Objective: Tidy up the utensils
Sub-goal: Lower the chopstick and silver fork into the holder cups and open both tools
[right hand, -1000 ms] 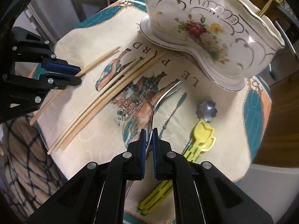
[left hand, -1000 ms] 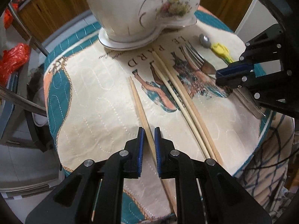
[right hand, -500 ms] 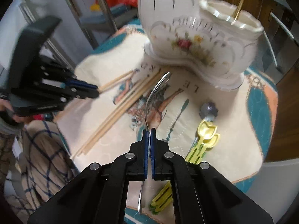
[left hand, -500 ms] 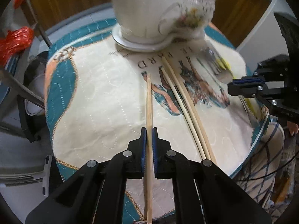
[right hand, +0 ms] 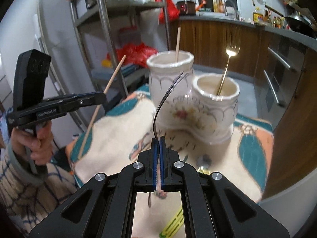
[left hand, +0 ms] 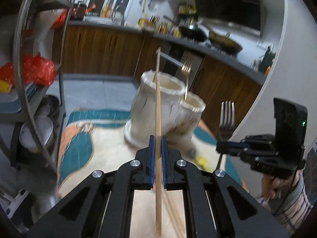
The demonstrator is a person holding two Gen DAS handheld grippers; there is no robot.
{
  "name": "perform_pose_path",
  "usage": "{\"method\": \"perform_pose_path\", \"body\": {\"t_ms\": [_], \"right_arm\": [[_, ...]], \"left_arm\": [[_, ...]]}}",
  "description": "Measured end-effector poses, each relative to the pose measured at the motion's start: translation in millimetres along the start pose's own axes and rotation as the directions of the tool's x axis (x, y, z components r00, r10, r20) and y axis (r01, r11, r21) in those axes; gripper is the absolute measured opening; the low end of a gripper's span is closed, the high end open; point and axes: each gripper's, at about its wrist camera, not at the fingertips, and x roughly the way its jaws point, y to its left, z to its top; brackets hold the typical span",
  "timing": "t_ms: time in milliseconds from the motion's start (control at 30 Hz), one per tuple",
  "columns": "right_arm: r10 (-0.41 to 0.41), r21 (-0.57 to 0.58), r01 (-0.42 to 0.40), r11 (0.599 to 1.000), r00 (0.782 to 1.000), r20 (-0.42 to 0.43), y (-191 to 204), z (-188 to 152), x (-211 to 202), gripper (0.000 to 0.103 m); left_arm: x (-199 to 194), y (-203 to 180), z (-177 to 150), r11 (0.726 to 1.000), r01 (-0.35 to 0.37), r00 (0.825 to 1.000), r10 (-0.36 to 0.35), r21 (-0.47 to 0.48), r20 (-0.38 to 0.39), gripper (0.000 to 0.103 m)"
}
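Observation:
My left gripper (left hand: 158, 138) is shut on a wooden chopstick (left hand: 158, 103) and holds it upright above the cloth, in front of the white two-cup ceramic holder (left hand: 150, 107). It also shows in the right wrist view (right hand: 104, 96). My right gripper (right hand: 158, 138) is shut on a silver fork (right hand: 164, 97), tines up, raised before the holder (right hand: 208, 115); it shows in the left wrist view (left hand: 226, 115) too. One chopstick (right hand: 177, 41) stands in the holder's left cup and a gold fork (right hand: 227, 67) in its right cup.
Loose chopsticks (left hand: 174, 218) lie on the printed cloth (left hand: 103, 154). A small metal spoon (right hand: 204, 160) and yellow plastic utensils (right hand: 172, 224) lie near my right gripper. A metal shelf rack (left hand: 31, 91) stands left, kitchen counters (left hand: 198, 39) behind.
Both grippers have lifted off the cloth and tilted up, the left carrying the chopstick, the right carrying the fork. The holder's open tops have come into view.

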Motion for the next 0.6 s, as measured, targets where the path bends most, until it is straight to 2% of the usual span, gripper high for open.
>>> {"method": "perform_pose_path", "body": {"t_ms": [133,233,367,467,533,600], "right_arm": [[-0.016,0.012,0.015,1.0,0.995,0.094,-8,13,-9,0.004],[-0.037,0.026,0.033,0.999,0.985,0.17,-18,26,-17,0.004],[-0.054,0.043,0.045,0.998,0.967,0.247,-35,46,-22,0.004],[-0.072,0.05,0.06,0.997,0.95,0.304,-43,60,-26,0.004],[-0.082,0.051,0.069,0.996,0.94,0.332,-47,67,-27,0.004],[-0.101,0.052,0.088,0.995,0.928,0.36,-50,73,-28,0.004]], "left_arm": [[5,-12,16,0.999,0.001,0.997,-0.004,0.042,0.078,0.006],[10,-19,27,0.998,-0.003,0.99,-0.007,0.066,0.138,0.006],[15,-21,50,0.999,0.002,0.977,-0.013,0.054,0.213,0.006],[13,-21,69,0.999,0.005,0.96,-0.017,0.046,0.279,0.006],[11,-23,82,0.999,0.003,0.941,-0.019,0.047,0.337,0.006],[9,-25,96,0.999,0.014,0.911,-0.035,0.053,0.41,0.006]]}}
